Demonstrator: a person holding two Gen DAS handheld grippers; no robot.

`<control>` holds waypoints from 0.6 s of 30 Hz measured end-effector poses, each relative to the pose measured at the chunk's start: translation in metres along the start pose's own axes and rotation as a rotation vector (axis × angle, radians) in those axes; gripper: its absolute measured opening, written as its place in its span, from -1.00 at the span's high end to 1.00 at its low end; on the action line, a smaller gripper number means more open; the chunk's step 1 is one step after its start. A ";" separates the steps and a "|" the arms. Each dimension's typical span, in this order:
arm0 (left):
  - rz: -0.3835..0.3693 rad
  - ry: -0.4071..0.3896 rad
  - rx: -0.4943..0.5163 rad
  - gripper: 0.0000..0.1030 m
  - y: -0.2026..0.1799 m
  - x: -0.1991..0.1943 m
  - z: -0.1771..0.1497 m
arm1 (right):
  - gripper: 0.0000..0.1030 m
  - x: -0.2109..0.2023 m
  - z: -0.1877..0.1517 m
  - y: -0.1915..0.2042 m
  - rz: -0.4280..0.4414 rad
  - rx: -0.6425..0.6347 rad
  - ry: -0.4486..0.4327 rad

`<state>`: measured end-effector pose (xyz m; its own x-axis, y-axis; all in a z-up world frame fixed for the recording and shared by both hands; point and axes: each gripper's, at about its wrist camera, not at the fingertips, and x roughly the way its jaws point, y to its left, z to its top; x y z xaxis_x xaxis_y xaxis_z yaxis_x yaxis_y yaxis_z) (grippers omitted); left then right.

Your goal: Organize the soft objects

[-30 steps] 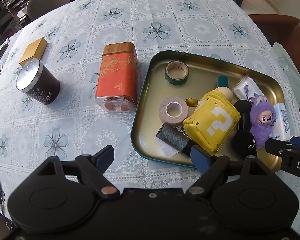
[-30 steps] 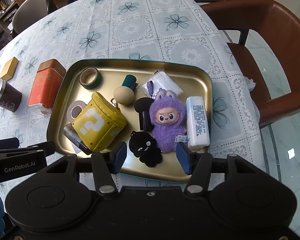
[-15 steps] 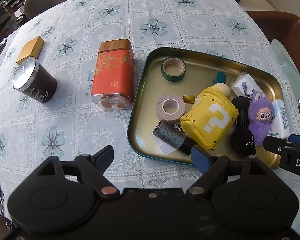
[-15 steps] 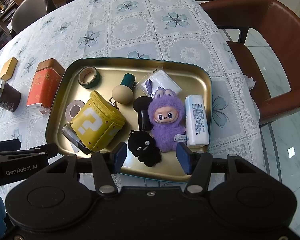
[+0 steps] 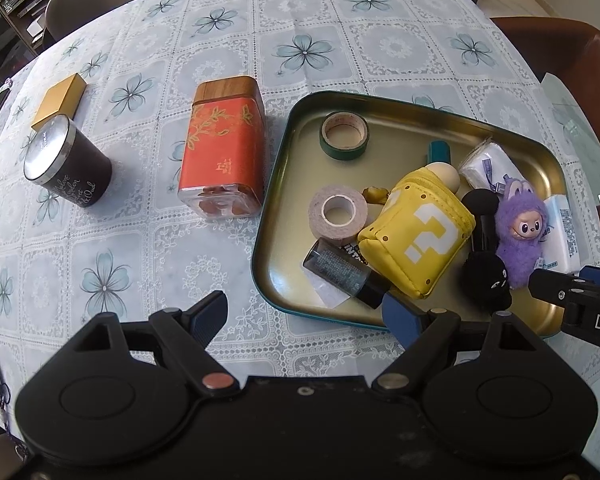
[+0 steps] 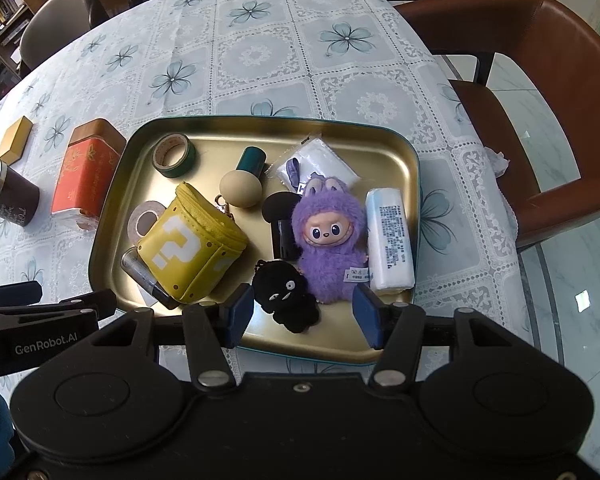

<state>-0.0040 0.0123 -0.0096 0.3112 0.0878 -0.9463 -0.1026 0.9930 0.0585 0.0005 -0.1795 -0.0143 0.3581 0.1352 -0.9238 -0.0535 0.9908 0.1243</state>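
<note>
Tray [image 6: 414, 168] crowded; bare tablecloth [image 5: 148, 240] left of it.

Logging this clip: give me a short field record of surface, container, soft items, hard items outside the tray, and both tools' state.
surface: floral lace tablecloth
container: gold metal tray
soft items in tray: purple furry doll; black plush toy; yellow question-mark pouch
outside tray: orange tea tin; dark lidded candle jar
left tool: open, empty
right tool: open, empty, above the black plush toy
</note>
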 end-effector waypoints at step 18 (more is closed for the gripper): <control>0.002 0.008 0.013 -0.62 0.000 0.000 -0.002 | -0.06 0.001 0.001 -0.001 -0.002 -0.005 0.004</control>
<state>-0.0060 0.0122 -0.0098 0.3032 0.0888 -0.9488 -0.0905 0.9938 0.0641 0.0018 -0.1804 -0.0151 0.3547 0.1336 -0.9254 -0.0577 0.9910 0.1210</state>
